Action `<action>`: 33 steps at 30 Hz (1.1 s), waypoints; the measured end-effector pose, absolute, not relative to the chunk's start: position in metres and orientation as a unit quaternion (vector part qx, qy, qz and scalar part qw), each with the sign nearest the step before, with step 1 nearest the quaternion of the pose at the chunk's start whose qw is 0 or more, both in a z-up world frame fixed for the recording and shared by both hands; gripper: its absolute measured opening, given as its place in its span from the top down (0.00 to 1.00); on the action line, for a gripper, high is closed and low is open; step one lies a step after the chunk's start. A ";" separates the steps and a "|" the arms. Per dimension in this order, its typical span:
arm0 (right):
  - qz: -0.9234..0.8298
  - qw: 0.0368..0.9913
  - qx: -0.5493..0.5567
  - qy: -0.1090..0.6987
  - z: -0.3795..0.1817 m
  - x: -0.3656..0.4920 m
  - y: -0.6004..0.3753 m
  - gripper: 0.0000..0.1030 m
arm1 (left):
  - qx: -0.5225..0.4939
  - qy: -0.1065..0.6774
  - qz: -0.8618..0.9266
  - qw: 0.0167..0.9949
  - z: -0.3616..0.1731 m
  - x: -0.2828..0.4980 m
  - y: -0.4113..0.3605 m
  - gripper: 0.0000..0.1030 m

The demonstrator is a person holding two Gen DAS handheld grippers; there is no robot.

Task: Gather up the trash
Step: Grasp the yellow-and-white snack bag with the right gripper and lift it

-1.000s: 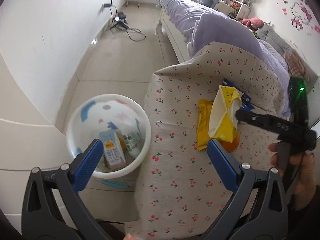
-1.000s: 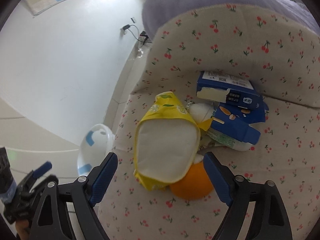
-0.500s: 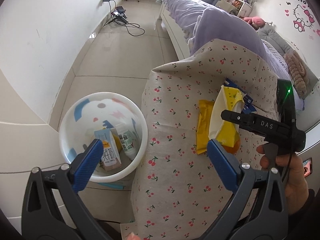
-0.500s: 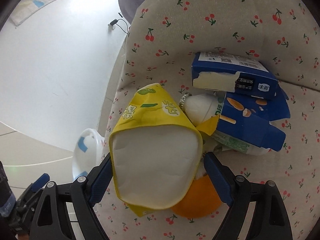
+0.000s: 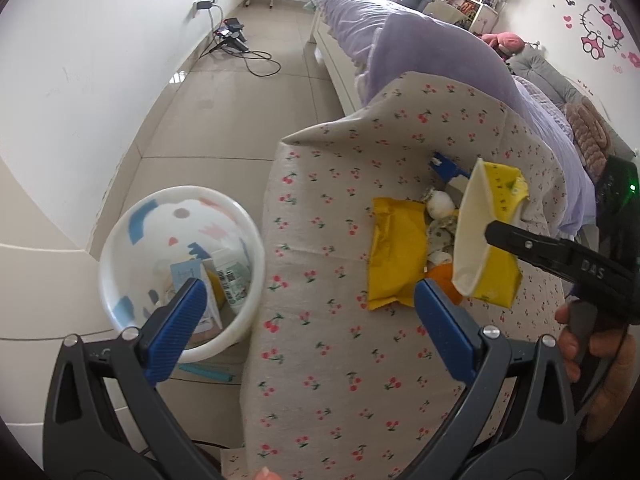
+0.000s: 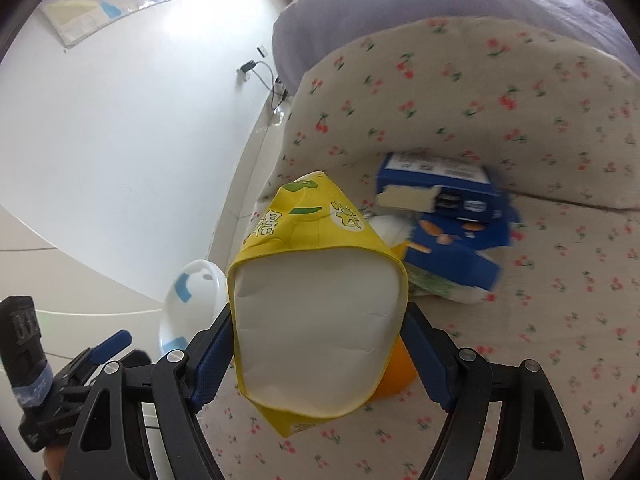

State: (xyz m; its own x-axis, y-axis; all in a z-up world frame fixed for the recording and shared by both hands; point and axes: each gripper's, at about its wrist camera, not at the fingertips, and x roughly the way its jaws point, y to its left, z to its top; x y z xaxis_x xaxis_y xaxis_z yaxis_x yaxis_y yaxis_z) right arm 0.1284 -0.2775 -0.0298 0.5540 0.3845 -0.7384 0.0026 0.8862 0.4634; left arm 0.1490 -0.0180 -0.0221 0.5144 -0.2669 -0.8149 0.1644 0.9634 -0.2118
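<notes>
My right gripper (image 6: 318, 356) is shut on an opened yellow carton (image 6: 320, 320), one blue pad pressed on each side, and holds it above the cherry-print cloth (image 6: 540, 320). In the left wrist view the yellow carton (image 5: 488, 248) hangs tilted over the trash pile. Under it lie an orange (image 6: 394, 368), a flat yellow wrapper (image 5: 394, 260), a white bottle (image 6: 388, 228) and two blue boxes (image 6: 440, 188). My left gripper (image 5: 308, 300) is open and holds nothing, between the white bin (image 5: 168, 216) and the pile.
The bin stands on the tiled floor by the cloth's left edge and holds a small carton (image 5: 200, 280) and a bottle (image 5: 232, 276). A purple bed (image 5: 400, 32) lies behind. Cables (image 5: 240, 44) trail on the floor by the white wall.
My right gripper closed its jaws onto the yellow carton and lifted it off the orange and the pile. The left gripper drifted slightly and stayed open.
</notes>
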 end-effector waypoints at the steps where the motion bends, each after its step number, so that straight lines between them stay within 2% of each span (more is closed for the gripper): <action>1: 0.109 0.856 0.214 0.458 -0.029 0.125 -0.280 0.22 | -0.052 0.477 -0.126 0.868 -0.022 0.149 -0.023 0.00; 12: 0.074 0.859 0.230 0.451 -0.030 0.091 -0.346 0.21 | -0.021 0.487 -0.137 0.862 -0.033 0.156 -0.078 0.00; 23: 0.063 0.858 0.237 0.452 -0.034 0.078 -0.378 0.21 | 0.056 0.488 -0.064 0.869 -0.042 0.161 -0.116 0.00; 33: 0.062 0.856 0.240 0.453 -0.032 0.070 -0.389 0.21 | -0.005 0.523 -0.066 0.850 -0.055 0.179 -0.110 0.04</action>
